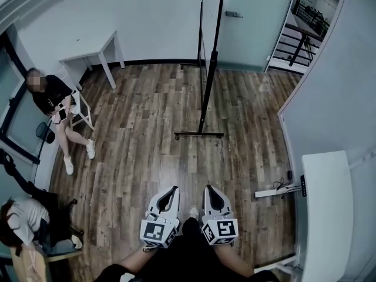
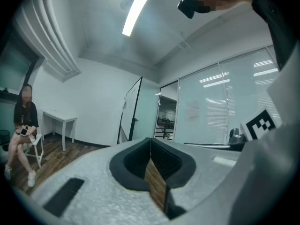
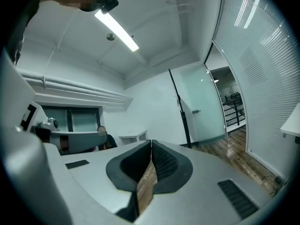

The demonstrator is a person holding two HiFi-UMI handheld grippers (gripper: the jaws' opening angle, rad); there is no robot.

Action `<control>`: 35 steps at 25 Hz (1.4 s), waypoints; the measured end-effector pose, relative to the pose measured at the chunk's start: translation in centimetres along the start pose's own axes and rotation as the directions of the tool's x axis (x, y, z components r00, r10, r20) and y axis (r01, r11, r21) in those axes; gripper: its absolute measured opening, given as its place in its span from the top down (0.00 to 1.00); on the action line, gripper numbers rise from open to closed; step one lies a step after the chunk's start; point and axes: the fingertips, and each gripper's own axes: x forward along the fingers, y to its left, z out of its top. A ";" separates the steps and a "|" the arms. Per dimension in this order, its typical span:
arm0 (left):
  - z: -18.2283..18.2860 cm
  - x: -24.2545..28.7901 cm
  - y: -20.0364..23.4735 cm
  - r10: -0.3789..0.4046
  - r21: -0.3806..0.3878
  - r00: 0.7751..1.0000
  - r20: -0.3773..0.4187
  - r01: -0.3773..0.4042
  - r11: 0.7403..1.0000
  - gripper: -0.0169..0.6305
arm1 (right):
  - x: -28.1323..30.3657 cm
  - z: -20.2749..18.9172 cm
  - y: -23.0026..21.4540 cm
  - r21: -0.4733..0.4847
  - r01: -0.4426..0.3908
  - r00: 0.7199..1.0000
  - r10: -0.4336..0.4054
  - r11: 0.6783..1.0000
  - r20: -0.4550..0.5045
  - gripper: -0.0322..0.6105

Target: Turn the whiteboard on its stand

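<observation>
Both pairs of jaws pressed together, empty: my left gripper (image 1: pixel 170 190) and right gripper (image 1: pixel 212 189) side by side. Whiteboard (image 1: pixel 201 28) edge-on on its stand (image 1: pixel 206 101), well ahead across wood floor (image 1: pixel 147 128).

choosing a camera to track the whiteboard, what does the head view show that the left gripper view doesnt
Head view only: the stand's foot on the floor, and the right gripper seen whole from above. Left gripper view only: the ceiling light and, close up, the left gripper with its jaws shut together on nothing. Both: the whiteboard, the seated person and the small white table.
</observation>
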 end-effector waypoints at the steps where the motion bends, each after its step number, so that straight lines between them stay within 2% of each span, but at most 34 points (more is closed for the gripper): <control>1: 0.2 1.1 -0.1 0.000 0.001 1.000 0.001 0.000 1.000 0.95 | 0.7 0.3 -0.7 -0.005 -0.009 1.000 0.009 1.000 -0.001 0.93; 9: 0.3 8.1 0.3 0.037 -0.007 0.999 0.009 -0.037 0.999 0.95 | 5.9 1.1 -5.6 -0.017 -0.054 0.998 0.054 0.998 -0.014 0.93; 15: 0.8 11.6 1.6 0.037 -0.014 0.999 -0.012 -0.037 0.999 0.95 | 9.4 1.2 -7.2 0.002 -0.058 0.997 0.058 0.998 -0.050 0.93; 18: 0.8 13.5 3.4 0.058 -0.030 0.998 -0.009 -0.059 0.998 0.95 | 11.8 1.6 -7.8 -0.003 -0.065 0.996 0.065 0.998 -0.054 0.93; 23: 1.2 18.6 6.9 0.047 -0.036 0.999 -0.011 -0.047 0.998 0.95 | 17.3 2.4 -9.3 -0.018 -0.051 0.997 0.050 0.999 -0.056 0.93; 35: 3.8 33.1 15.7 -0.026 -0.023 1.000 -0.016 0.026 0.999 0.95 | 33.3 4.9 -14.2 -0.029 0.006 0.999 -0.007 1.000 -0.039 0.93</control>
